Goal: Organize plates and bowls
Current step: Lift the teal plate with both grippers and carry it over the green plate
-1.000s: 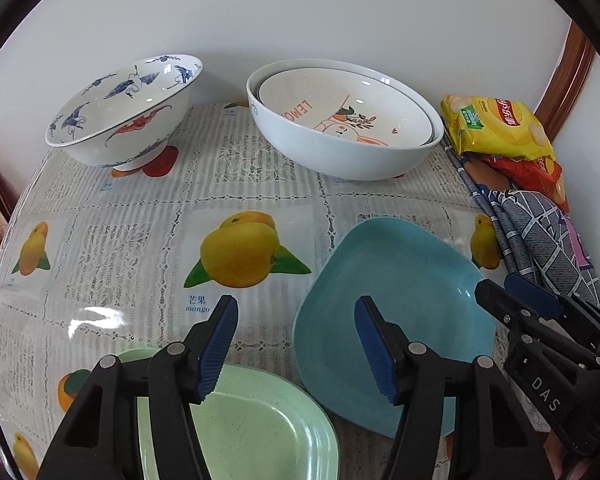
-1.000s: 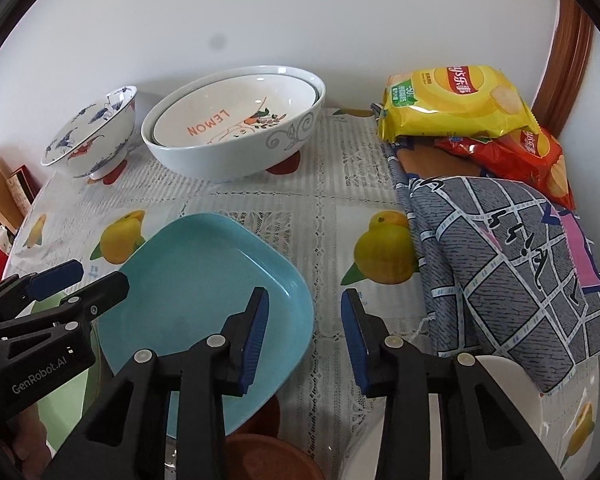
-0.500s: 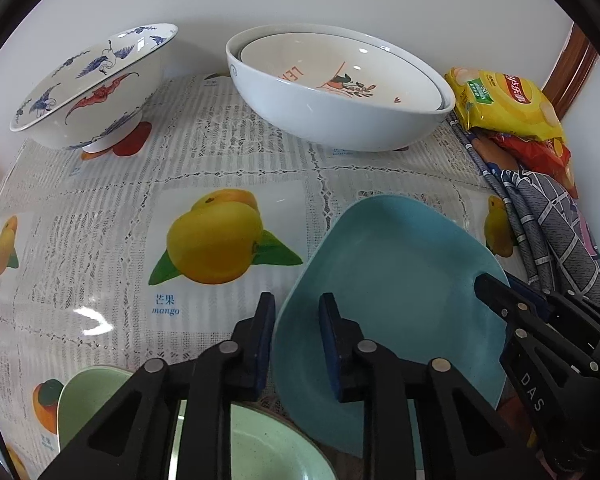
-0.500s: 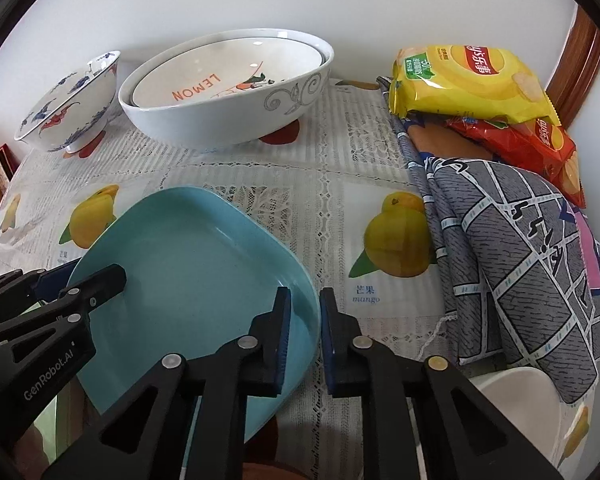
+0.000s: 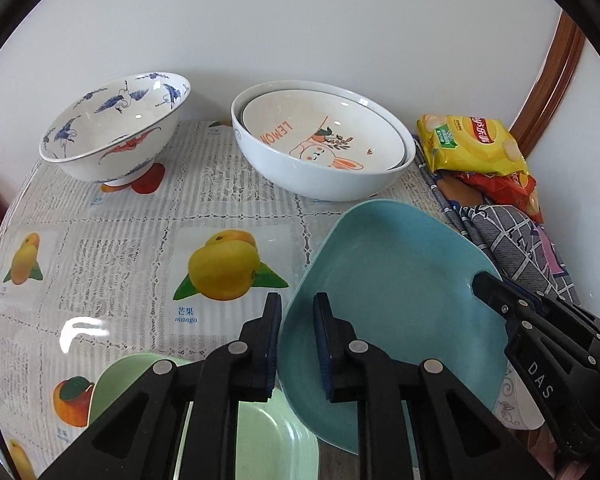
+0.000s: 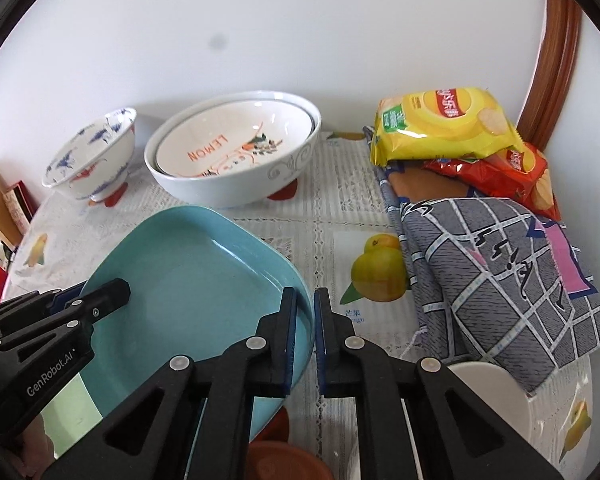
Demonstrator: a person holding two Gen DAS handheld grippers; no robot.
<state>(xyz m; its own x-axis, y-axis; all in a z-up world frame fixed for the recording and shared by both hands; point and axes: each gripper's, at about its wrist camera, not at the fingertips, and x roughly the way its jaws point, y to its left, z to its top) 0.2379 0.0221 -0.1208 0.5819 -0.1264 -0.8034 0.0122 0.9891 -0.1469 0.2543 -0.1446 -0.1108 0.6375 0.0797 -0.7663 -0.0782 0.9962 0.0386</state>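
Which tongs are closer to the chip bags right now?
Right. The right tongs grip the blue plate rim on the side facing the chip bags; the left tongs clamp the opposite rim, with the whole plate between them and the bags.

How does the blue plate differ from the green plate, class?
The blue plate is clamped on opposite rims by the left gripper and right gripper; the green plate is held by neither. The blue plate is tilted and overlaps the green plate, which sits lower. Both are plain, shallow and rounded-square.
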